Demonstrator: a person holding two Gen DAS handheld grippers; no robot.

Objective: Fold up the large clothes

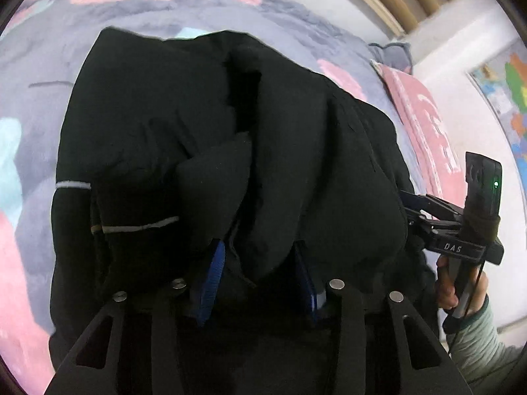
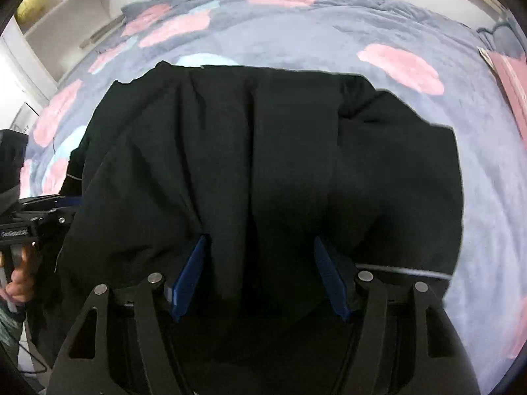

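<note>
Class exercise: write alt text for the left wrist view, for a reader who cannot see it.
A bulky black garment with thin pale stripes fills the frame, bunched between the blue pads of the left gripper, over a grey bedspread with pink patches. At right, a hand holds the right gripper against the garment's edge.

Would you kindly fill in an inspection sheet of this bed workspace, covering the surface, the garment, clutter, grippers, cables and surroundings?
Surface: grey bedspread with pink and pale blue patches, rumpled.
Job's things: black garment bunched on the bed, thin pale stripes near its edge; partly folded.
Clutter: pink pillow at the bed's far side.
Grippers: left gripper and right gripper each have thick black cloth between the blue pads; whether the pads press on it cannot be told.
Cables: thin black cable hanging by the right hand's handle.
Surroundings: white shelves, coloured map on the wall.
</note>
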